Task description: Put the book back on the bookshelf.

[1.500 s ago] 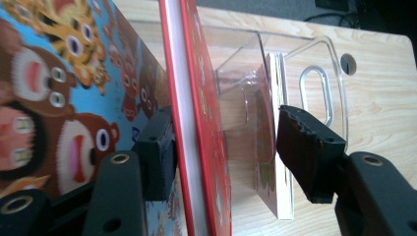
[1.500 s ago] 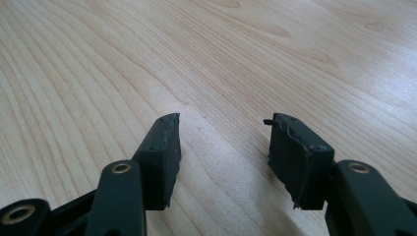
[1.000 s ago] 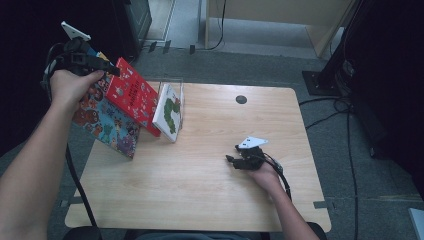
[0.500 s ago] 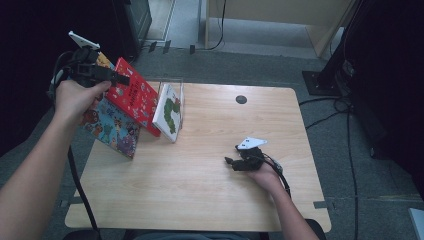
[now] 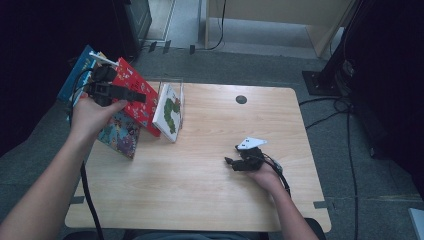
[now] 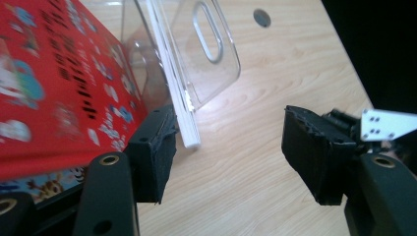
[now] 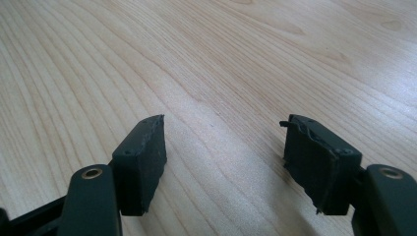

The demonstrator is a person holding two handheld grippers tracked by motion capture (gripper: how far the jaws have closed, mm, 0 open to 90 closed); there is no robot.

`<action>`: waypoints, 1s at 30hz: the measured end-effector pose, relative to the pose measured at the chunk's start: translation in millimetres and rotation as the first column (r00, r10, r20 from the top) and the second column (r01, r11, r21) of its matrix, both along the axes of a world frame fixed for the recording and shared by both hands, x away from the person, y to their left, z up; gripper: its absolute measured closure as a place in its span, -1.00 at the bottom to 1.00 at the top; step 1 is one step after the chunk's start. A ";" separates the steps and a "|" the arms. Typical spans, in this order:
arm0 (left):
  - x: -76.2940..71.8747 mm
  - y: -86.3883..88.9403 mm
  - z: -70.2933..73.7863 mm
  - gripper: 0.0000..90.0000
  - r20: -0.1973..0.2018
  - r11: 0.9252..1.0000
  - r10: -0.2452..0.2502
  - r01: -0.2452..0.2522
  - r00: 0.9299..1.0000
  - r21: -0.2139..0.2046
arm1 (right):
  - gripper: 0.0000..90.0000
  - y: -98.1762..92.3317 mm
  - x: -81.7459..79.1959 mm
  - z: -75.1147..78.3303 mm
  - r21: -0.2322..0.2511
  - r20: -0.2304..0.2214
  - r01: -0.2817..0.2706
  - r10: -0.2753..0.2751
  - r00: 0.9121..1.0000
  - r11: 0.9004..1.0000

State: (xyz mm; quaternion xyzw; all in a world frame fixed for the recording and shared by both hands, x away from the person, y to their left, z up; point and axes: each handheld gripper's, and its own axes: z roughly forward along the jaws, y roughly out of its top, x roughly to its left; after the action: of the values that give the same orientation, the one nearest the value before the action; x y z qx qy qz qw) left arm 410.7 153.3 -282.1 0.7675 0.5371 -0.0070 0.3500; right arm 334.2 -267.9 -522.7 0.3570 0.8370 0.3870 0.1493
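The left claw [image 6: 228,157] stands wide with nothing between its pads, just beside the red book [image 6: 54,83] that leans with a white book [image 5: 167,112] in the clear holder [image 6: 206,49]. Well apart from the holder, the right claw [image 7: 223,162] has just been opening and gapes wide over bare wooden table [image 5: 200,190], its hand [image 5: 262,172] resting there; grey floor surrounds.

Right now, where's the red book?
High view: the red book leans at the table's left edge, between the patterned book and white caterpillar book, under the left gripper.

Left gripper [image 5: 131,95] now nearer red book [image 5: 135,97]
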 end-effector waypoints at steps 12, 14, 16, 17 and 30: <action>-35.1 -27.7 -49.8 -0.15 -0.009 0.997 -0.073 0.073 0.997 0.000 | -0.29 0.0 -0.1 -0.1 -0.001 0.001 0.000 0.000 1.000 1.000; -40.6 -31.5 -60.9 -0.15 -0.016 0.996 -0.084 0.084 0.996 0.000 | -0.29 0.1 -0.2 -0.1 0.000 0.000 0.001 -0.001 1.000 1.000; -46.3 -36.0 -71.9 -0.15 -0.017 0.995 -0.102 0.102 0.995 -0.006 | -0.29 0.2 -0.2 -0.1 0.000 0.000 0.001 -0.001 1.000 1.000; -48.6 -38.2 -77.6 -0.15 -0.021 0.994 -0.114 0.114 0.993 -0.004 | -0.29 0.0 -0.1 0.0 -0.001 0.001 0.000 0.000 1.000 1.000; -69.1 -63.3 -169.8 -0.18 -0.105 0.979 -0.193 0.198 0.975 0.041 | -0.30 0.7 -0.5 -0.1 -0.001 0.000 0.002 -0.002 1.000 1.000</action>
State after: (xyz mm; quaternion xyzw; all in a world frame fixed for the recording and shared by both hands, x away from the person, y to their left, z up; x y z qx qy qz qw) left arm 341.6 90.0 -451.9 0.8240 0.4759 -0.0664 0.3002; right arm 333.7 -267.2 -522.8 0.3579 0.8367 0.3866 0.1499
